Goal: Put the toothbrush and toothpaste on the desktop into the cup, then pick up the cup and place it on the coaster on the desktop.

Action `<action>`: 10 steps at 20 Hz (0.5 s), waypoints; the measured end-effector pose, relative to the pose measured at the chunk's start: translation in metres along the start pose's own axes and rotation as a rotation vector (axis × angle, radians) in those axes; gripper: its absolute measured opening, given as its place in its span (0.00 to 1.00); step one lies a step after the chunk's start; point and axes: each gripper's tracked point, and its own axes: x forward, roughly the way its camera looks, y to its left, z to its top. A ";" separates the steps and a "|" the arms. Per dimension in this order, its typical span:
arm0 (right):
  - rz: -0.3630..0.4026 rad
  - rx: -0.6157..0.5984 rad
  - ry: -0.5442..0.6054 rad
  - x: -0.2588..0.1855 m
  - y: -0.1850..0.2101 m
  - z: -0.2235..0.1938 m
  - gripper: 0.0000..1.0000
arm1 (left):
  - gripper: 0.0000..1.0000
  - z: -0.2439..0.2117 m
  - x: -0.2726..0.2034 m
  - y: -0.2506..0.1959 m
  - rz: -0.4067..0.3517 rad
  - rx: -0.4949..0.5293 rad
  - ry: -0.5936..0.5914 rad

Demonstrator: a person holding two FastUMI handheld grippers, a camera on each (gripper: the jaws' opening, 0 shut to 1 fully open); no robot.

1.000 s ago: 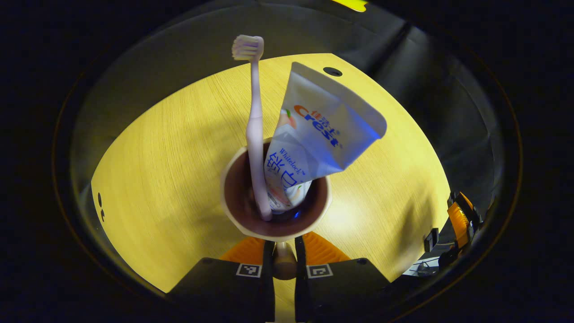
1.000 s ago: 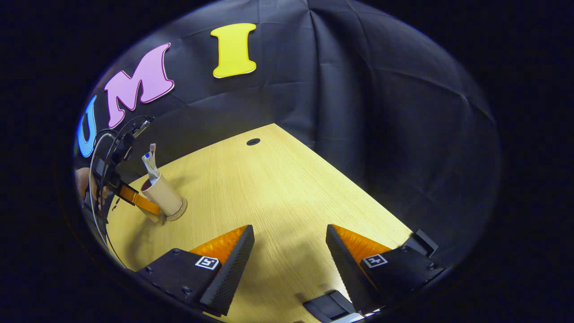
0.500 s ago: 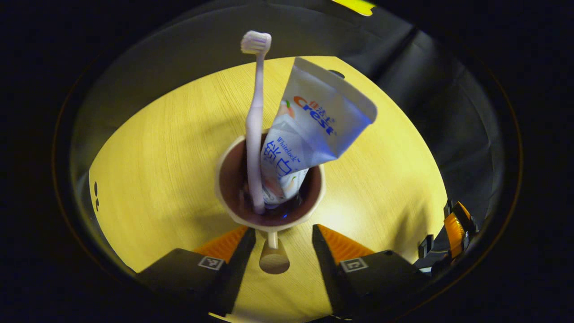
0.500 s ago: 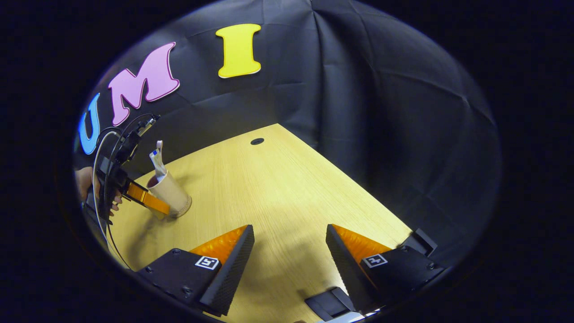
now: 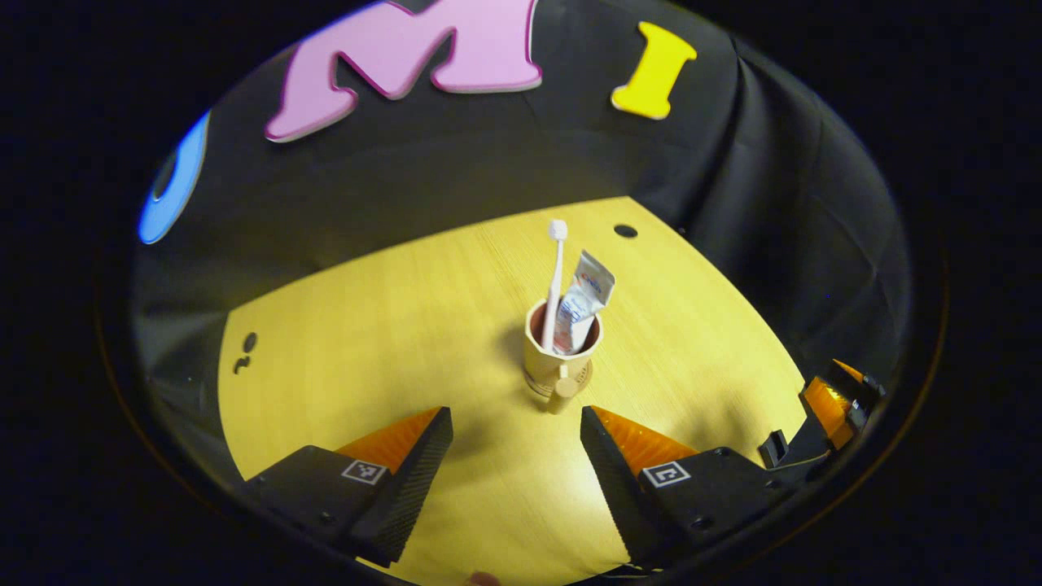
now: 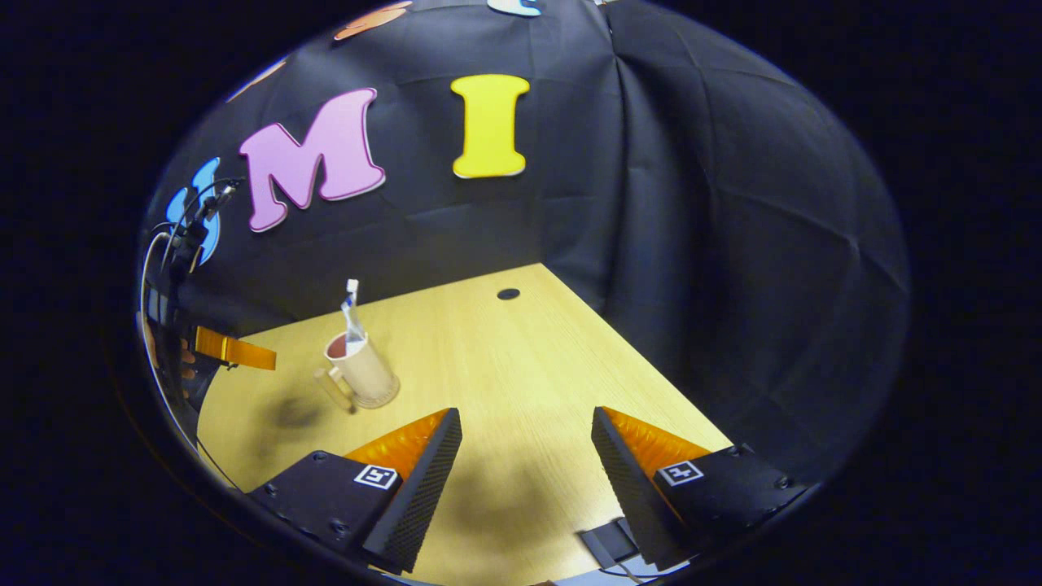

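Cup [image 5: 562, 358]: cream outside, dark red inside, upright on the desk [image 5: 366, 325], handle turned to the near side. In the right gripper view the cup [image 6: 364, 372] stands at far left of the desk [image 6: 521, 374]. A pale round edge at its foot may be the coaster; cannot tell for sure.

Toothbrush [image 5: 555, 281]: pale, upright inside the cup, bristle head on top.

Toothpaste [image 5: 584, 299]: white and blue tube, in the cup, just right of the toothbrush, leaning right.

Left hand-held gripper [image 5: 514, 423]: fingers spread wide, holding nothing, on the near side of the cup and apart from it.

Right hand-held gripper [image 6: 525, 427]: fingers spread wide, holding nothing, above bare desk, well apart from the cup.

Desk: light wood, a round hole [image 5: 625, 231] near its far edge.
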 end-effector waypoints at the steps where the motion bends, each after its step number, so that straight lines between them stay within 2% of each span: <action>1: 0.012 -0.004 -0.019 -0.010 0.009 0.009 0.99 | 0.98 0.002 -0.023 0.009 0.028 -0.011 -0.059; 4: 0.053 -0.023 -0.066 -0.042 0.039 0.031 0.99 | 0.98 -0.001 -0.099 0.019 0.059 -0.062 -0.221; 7: 0.096 -0.048 -0.123 -0.080 0.064 0.046 0.99 | 0.98 -0.026 -0.161 0.029 0.100 -0.102 -0.344; 10: 0.133 -0.050 -0.162 -0.121 0.084 0.045 0.99 | 0.98 -0.059 -0.202 0.028 0.127 -0.113 -0.430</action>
